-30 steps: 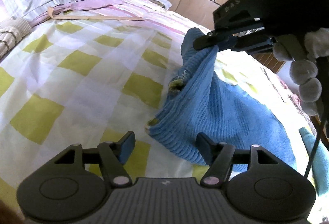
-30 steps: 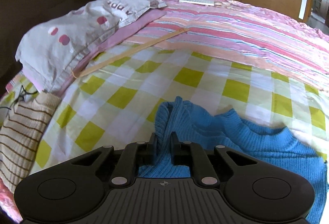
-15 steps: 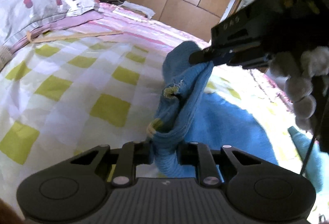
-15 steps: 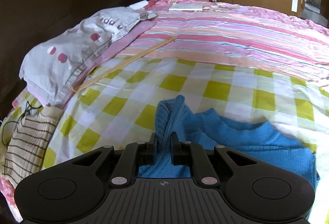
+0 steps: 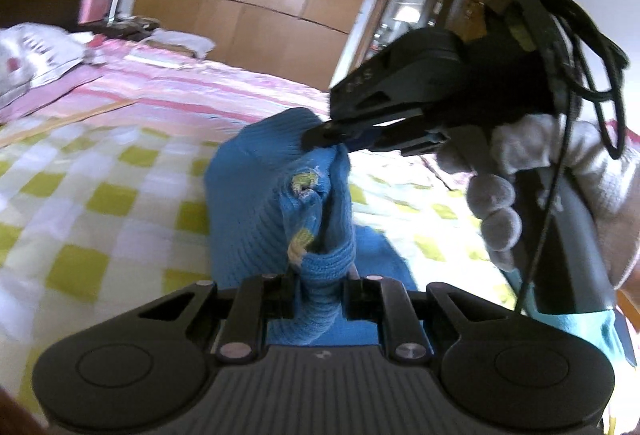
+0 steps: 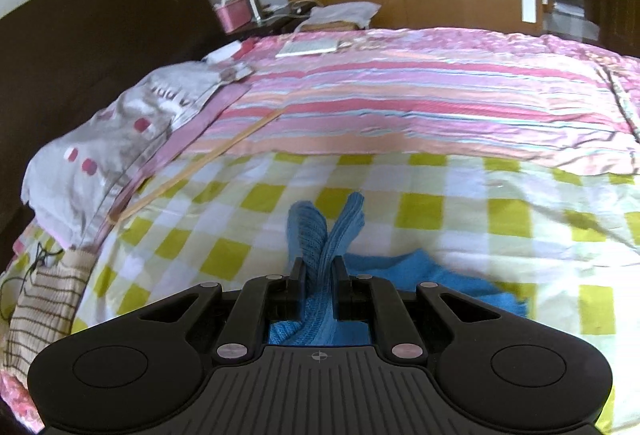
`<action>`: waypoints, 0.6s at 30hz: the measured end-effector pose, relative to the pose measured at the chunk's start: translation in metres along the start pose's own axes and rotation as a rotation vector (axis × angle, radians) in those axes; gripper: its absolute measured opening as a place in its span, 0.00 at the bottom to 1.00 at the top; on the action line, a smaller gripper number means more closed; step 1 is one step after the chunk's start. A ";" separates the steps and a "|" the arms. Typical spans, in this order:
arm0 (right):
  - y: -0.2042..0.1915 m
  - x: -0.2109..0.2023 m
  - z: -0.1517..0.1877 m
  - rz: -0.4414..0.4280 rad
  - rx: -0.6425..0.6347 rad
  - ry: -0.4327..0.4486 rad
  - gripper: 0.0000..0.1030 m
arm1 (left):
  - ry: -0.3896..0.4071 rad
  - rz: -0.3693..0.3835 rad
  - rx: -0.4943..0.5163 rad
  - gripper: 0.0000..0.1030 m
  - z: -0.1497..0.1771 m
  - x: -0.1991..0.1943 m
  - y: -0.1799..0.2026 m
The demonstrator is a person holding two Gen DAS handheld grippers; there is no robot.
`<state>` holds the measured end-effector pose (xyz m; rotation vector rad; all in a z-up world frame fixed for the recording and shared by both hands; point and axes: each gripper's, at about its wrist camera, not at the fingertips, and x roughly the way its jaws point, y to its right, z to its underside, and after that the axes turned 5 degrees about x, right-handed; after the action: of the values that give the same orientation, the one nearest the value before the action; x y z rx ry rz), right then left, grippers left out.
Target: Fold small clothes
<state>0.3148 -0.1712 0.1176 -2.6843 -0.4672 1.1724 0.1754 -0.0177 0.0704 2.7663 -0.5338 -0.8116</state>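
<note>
While both claws pinch it, the blue sweater [image 5: 256, 203] hangs bunched above the checked sheet [image 5: 100, 203] of the bed, its lower part still trailing on the sheet in front of the cameras. The left claw [image 5: 320, 287] is clenched on a ribbed hem fold of the sweater, the knit filling the gap between its two fingers; its jaws have just been closing and now press on the cloth. The right claw [image 5: 334, 135], seen from the left wrist as a black tool held by a white-gloved hand [image 5: 532, 195], is clamped on another edge of the sweater higher up, and a small yellow-and-white patch shows on the knit between the two grips. From the right wrist, two blue strips of the sweater [image 6: 324, 235] cross just beyond the right claw [image 6: 318, 283] and stick up from between its fingers. Toward the head of the bed lie a grey pillow [image 6: 120, 139] with pink spots and a pink striped blanket [image 6: 420, 103]. A beige striped garment [image 6: 44, 299] sits at the bed's left edge, well apart from the sweater.
</note>
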 end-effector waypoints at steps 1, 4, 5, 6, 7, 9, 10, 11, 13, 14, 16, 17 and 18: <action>0.006 -0.002 0.000 0.003 0.007 0.004 0.11 | -0.002 0.004 0.015 0.22 -0.001 0.002 0.006; 0.024 -0.008 0.001 0.011 0.027 0.013 0.11 | -0.012 0.005 0.065 0.22 -0.001 0.012 0.023; 0.032 -0.010 0.003 0.018 0.035 0.015 0.11 | -0.018 0.008 0.077 0.22 -0.001 0.017 0.028; 0.038 -0.010 0.004 0.022 0.043 0.015 0.11 | -0.026 0.015 0.082 0.22 -0.001 0.021 0.033; 0.044 -0.011 0.006 0.026 0.053 0.016 0.11 | -0.032 0.022 0.085 0.22 0.000 0.024 0.037; 0.060 -0.012 0.010 0.033 0.078 0.017 0.11 | -0.045 0.034 0.095 0.22 0.003 0.032 0.045; 0.068 -0.012 0.012 0.038 0.091 0.018 0.11 | -0.052 0.037 0.104 0.22 0.005 0.036 0.050; 0.076 -0.013 0.015 0.044 0.102 0.017 0.11 | -0.058 0.039 0.113 0.22 0.007 0.040 0.055; 0.088 -0.012 0.020 0.058 0.113 0.012 0.11 | -0.072 0.040 0.135 0.22 0.011 0.047 0.064; 0.094 -0.011 0.023 0.064 0.117 0.009 0.11 | -0.080 0.040 0.146 0.22 0.014 0.051 0.069; 0.105 -0.008 0.029 0.074 0.127 0.002 0.11 | -0.097 0.043 0.163 0.22 0.019 0.059 0.076; 0.110 -0.007 0.032 0.079 0.134 0.000 0.11 | -0.105 0.043 0.171 0.22 0.022 0.062 0.079; 0.116 -0.005 0.035 0.080 0.144 -0.003 0.11 | -0.113 0.042 0.179 0.22 0.024 0.065 0.083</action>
<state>0.3102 -0.2799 0.0647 -2.5993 -0.2672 1.1831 0.1897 -0.1214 0.0437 2.8709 -0.7167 -0.9580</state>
